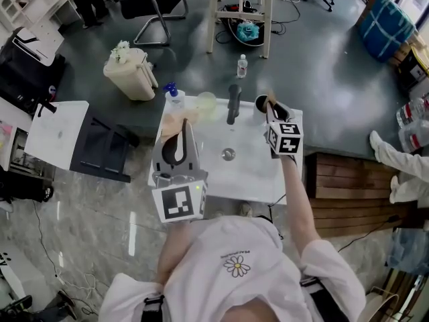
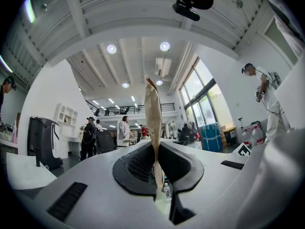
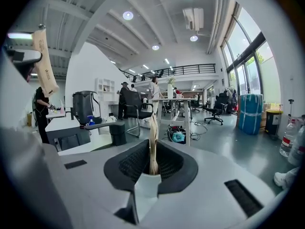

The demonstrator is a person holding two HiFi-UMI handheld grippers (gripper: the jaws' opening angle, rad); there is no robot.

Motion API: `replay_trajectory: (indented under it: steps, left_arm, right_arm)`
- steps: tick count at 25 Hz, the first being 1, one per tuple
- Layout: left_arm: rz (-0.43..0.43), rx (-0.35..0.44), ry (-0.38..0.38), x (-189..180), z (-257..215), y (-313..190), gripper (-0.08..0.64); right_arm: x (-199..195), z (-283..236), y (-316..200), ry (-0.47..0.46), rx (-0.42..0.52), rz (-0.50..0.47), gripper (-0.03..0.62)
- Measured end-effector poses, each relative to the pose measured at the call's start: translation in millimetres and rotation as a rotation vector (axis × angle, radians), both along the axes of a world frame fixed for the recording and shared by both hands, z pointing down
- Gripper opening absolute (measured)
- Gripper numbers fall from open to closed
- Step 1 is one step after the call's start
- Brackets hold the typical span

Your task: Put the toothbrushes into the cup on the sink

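- At the white sink's [image 1: 258,176] left front, holds the left gripper [image 1: 179,129] above the basin edge. It is nearly closed and clamped on the left toothbrush [image 1: 175,121], which is wrapped in tan paper.
- Along the left gripper's [image 2: 155,168] own jaws, pinches that wrapper [image 2: 153,123] low between the dark pads and leaves most of it sticking out past them, tip slightly bent.
- Farther right, reaches with the right gripper [image 1: 270,109] toward the sink's back corner. It is likewise nearly closed and gripping the right toothbrush [image 1: 269,98], also paper-wrapped.
- From the right gripper's [image 3: 153,168] camera, shows the brush [image 3: 153,137] squeezed between both pads.
- Holds that brush's far end at the dark cup [image 1: 260,102], just right of the black faucet [image 1: 232,104]; cannot tell whether inside it or just above.
- Leaves the drain [image 1: 228,154] between the two grippers, and a blue-topped pump bottle [image 1: 173,96] at the back left.
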State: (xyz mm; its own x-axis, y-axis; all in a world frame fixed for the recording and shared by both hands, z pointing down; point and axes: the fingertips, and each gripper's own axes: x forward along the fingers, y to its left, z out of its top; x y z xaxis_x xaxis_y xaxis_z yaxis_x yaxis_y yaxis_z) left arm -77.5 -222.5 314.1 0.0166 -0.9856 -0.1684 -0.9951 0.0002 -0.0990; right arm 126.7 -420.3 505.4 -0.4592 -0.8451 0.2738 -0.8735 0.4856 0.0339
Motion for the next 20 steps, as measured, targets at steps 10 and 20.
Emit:
replay_trajectory:
  steps: [10, 20]
  left_arm:
    - [0.012, 0.017, -0.002, 0, -5, 2, 0.038]
    - [0.03, 0.027, 0.003, 3, -6, 5, 0.038]
  right_arm:
    - [3, -18, 0, -0.011, 0.037, 0.017, 0.021]
    - [7, -69, 1, -0.037, 0.145, 0.03, 0.064]
